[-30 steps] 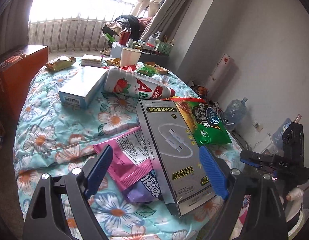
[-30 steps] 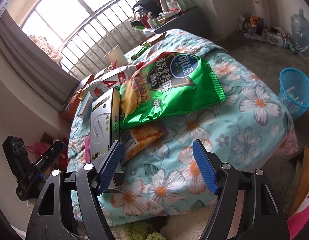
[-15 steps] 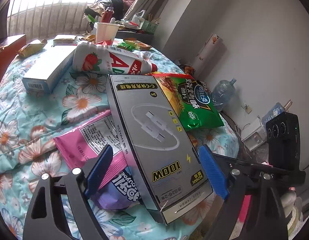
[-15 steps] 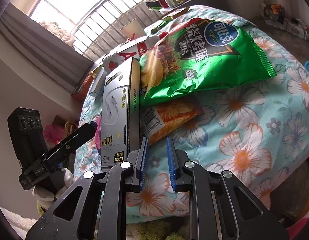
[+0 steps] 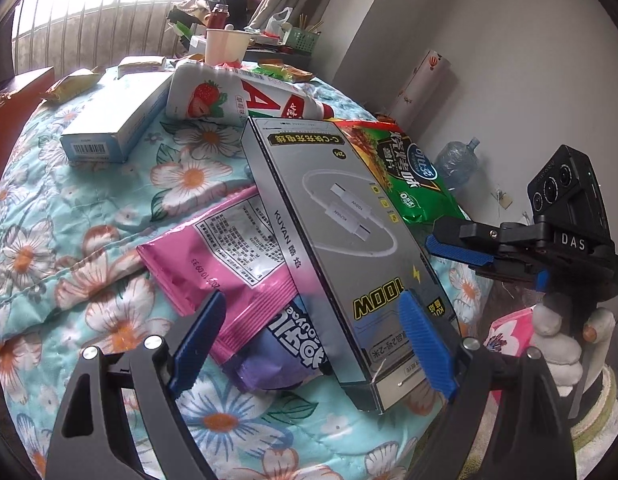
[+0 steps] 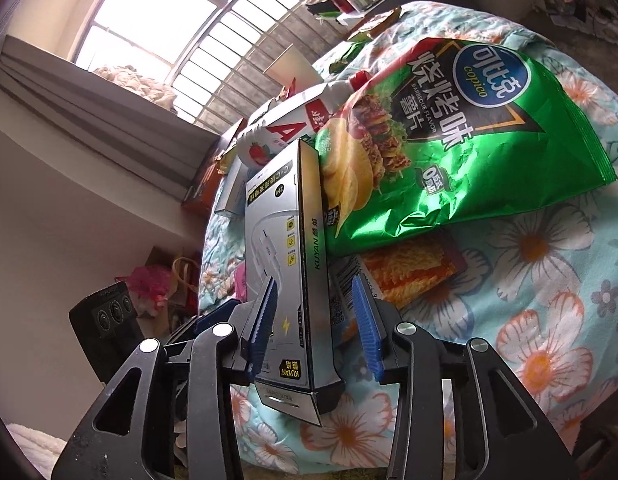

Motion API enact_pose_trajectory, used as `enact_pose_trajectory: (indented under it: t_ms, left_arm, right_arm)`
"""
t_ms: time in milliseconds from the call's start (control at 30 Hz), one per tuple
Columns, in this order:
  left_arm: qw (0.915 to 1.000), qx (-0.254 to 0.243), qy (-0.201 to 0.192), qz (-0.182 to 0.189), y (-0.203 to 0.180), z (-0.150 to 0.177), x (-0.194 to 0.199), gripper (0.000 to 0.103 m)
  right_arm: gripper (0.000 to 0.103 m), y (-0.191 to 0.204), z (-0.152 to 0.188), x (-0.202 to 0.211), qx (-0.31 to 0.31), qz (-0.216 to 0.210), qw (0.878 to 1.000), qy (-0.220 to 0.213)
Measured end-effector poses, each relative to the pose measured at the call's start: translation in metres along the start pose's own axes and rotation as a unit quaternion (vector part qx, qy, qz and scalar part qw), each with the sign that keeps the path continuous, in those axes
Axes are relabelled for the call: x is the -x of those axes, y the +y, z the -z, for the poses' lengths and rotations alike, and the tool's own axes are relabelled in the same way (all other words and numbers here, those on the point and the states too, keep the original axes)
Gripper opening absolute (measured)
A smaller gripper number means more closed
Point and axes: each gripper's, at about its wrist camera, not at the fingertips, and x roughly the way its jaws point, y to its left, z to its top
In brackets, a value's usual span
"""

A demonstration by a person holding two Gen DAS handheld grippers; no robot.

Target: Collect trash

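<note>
A grey cable box (image 5: 341,224) lies on the floral quilt (image 5: 69,240), partly over a pink packet (image 5: 229,256) and a purple packet (image 5: 285,344). My left gripper (image 5: 309,308) hangs open just above the box's near end and the pink packet, touching neither. My right gripper (image 6: 314,286) straddles the near corner of the cable box (image 6: 285,216). Its jaws are opening; the right pad stands clear of the box's side, so nothing is gripped. A green chip bag (image 6: 449,140) leans on the box's far side, over an orange snack packet (image 6: 413,272).
A strawberry drink bottle (image 5: 237,100), a blue-and-white carton (image 5: 117,124) and a paper cup (image 5: 225,46) lie farther back on the bed. A water jug (image 5: 455,164) stands on the floor by the wall. A gloved hand (image 5: 557,340) holds the right gripper's handle.
The left gripper has sunk closer to the cable box. The right gripper moved left, nearly shut, then reopened with the box's near corner between its jaws.
</note>
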Motion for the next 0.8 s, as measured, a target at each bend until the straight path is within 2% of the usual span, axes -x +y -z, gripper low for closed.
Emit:
enact_pose_trajectory:
  t_ms: [100, 167, 333, 433, 600, 800]
  left_arm:
    - [1.0000, 0.002, -0.001, -0.005, 0.006, 0.001, 0.004, 0.085]
    - [1.0000, 0.001, 0.000, -0.002, 0.009, 0.001, 0.006, 0.085]
    - [0.9997, -0.015, 0.007, 0.017, 0.004, 0.008, 0.007, 0.085]
    - [0.9990, -0.015, 0.010, 0.040, -0.002, 0.009, 0.006, 0.085]
    - [0.9981, -0.018, 0.019, 0.056, -0.011, 0.008, 0.001, 0.085]
    - [0.9975, -0.011, 0.033, 0.061, -0.009, 0.011, 0.001, 0.085]
  right_arm:
    - [0.048, 0.007, -0.004, -0.009, 0.004, -0.004, 1.000, 0.005]
    - [0.056, 0.012, -0.007, -0.016, 0.007, -0.002, 1.000, 0.012]
    - [0.056, 0.020, -0.013, -0.040, 0.018, 0.004, 0.999, 0.037]
    - [0.056, 0.017, -0.012, -0.053, 0.010, -0.007, 0.999, 0.053]
    - [0.056, 0.014, -0.010, -0.057, 0.000, -0.036, 0.997, 0.075]
    - [0.056, 0.026, -0.007, -0.050, 0.029, -0.047, 0.995, 0.082]
